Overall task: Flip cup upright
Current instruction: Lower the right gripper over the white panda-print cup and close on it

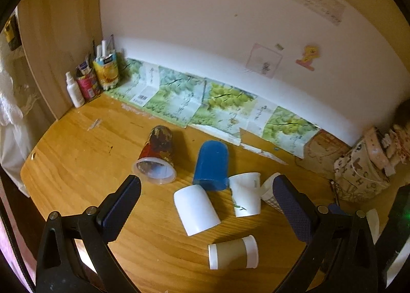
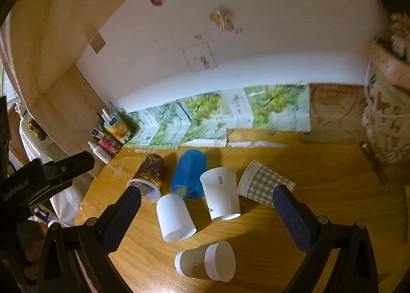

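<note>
While both my grippers hover above the counter (image 1: pixel 77 154), each set of jaws stands wide apart and carries nothing: the left gripper (image 1: pixel 206 191) and the right gripper (image 2: pixel 206 194) frame the same huddle of cups. Nearest me lies the brown-banded cup (image 2: pixel 205 263) on its side. Beyond it sit the plain white cup (image 2: pixel 175 217), the white leaf-print cup (image 2: pixel 221 193), the checked cup (image 2: pixel 264 186), the blue cup (image 2: pixel 189 175) and the dark printed cup (image 2: pixel 148 177); several touch or overlap. I judge no cup has been righted yet. The risk is the crowding: closing on one could nudge its neighbours, and a lying cup may roll or crush under a hard squeeze. Both grippers are angled downward at the cluster, the left gripper's body showing at the left edge of the right view.
</note>
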Tool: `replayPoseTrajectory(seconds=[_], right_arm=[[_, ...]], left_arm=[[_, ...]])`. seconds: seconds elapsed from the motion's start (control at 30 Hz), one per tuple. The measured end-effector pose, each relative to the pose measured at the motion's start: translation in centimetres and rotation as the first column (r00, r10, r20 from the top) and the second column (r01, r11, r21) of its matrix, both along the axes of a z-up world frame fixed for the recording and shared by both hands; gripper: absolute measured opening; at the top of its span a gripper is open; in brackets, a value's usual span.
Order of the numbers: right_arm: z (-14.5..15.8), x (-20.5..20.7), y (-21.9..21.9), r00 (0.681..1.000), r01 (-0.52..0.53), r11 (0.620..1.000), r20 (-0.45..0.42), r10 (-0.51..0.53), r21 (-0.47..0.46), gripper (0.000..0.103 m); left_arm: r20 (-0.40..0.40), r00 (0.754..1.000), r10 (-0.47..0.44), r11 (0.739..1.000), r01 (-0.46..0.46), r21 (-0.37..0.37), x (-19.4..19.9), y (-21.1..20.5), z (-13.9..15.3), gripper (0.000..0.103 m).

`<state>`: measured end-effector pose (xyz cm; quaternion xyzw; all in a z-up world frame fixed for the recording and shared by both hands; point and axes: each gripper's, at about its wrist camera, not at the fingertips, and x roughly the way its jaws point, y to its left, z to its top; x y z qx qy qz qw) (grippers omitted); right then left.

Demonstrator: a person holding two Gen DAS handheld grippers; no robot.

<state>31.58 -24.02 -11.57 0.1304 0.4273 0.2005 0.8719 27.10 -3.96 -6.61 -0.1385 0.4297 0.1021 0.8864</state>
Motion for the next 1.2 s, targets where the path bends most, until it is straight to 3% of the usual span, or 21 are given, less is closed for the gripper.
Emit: replayPoseTrajectory(seconds=[0.53, 1.2], right_arm=[[-6.9, 6.3, 3.1, 0.983, -0.076, 0.997, -0.167, 0.075, -0.003, 0.103], [-12.3, 9.0, 4.8, 0.941, -0.083, 0.996, -0.332, 0.067, -0.033, 0.1]], left_arm=[[-0.122, 0.984, 0.13, 0.991, -0.132, -0.005, 0.1, 2.7, -3.6, 0.102], [-0.204, 0.965, 0.162, 0.986, -0.167, -0.009, -0.2, 3.5, -6.0, 0.102]])
